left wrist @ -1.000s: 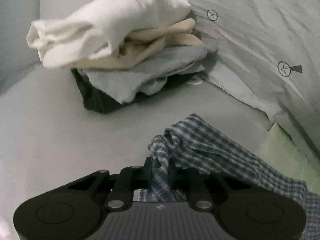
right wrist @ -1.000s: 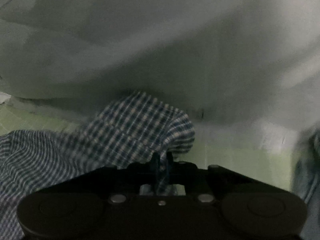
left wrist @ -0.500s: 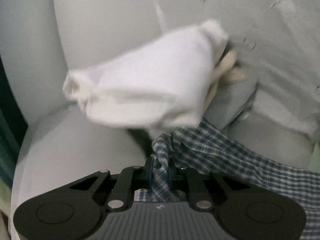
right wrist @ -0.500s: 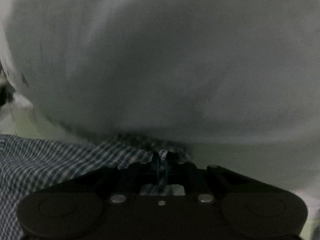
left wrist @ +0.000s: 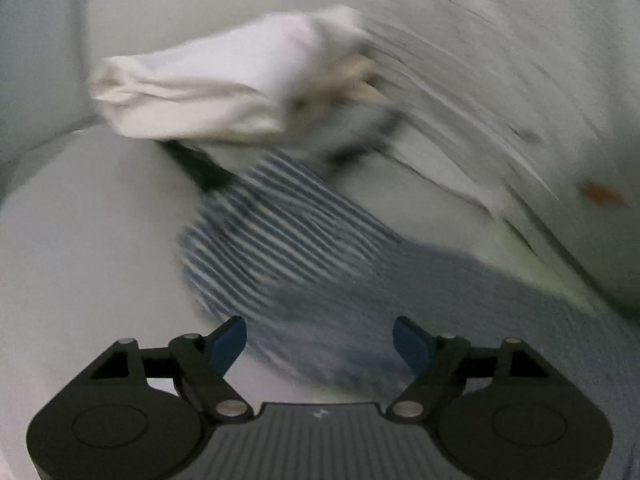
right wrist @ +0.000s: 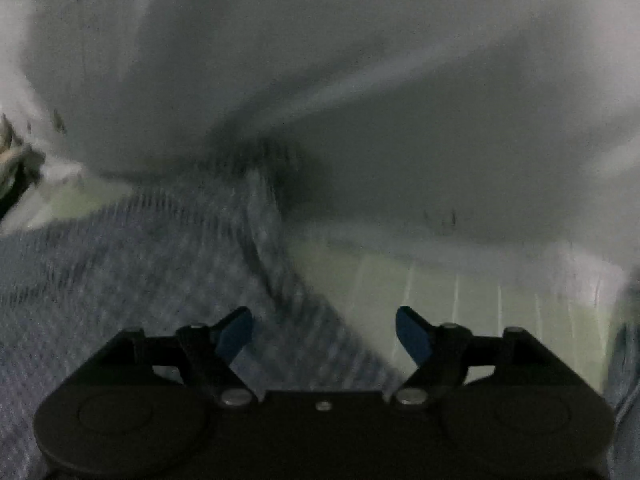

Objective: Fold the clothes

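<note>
Both sets of jaws stand wide and have just been opening, with nothing pinched between them. In the left wrist view the left gripper hangs at the bottom centre of the frame, and the checked shirt lies loose just beyond its blue pads, spilling from mid-frame toward the lower right; the cloth sits in the gap's line of sight but no pad presses on it. In the right wrist view the right gripper is likewise spread, the same shirt filling the left and centre of the frame, with a ridge of it running up toward the middle.

Further out, in the upper left of the left view, a stack of folded clothes sits on the bed, a white piece on top. The shirt's far edge lies just beside that stack, perhaps touching its base; blur hides the seam. To the right a pale quilt rises, and in the right view it looms over the upper half, with a green sheet at lower right.

The step in hand looks like letting go after a fold or drop. To do it well, draw both grippers straight back and up so the pads do not snag the cloth and drag the fold open, then check that the edges lie square before regripping, and keep clear of the stack so it is not toppled
</note>
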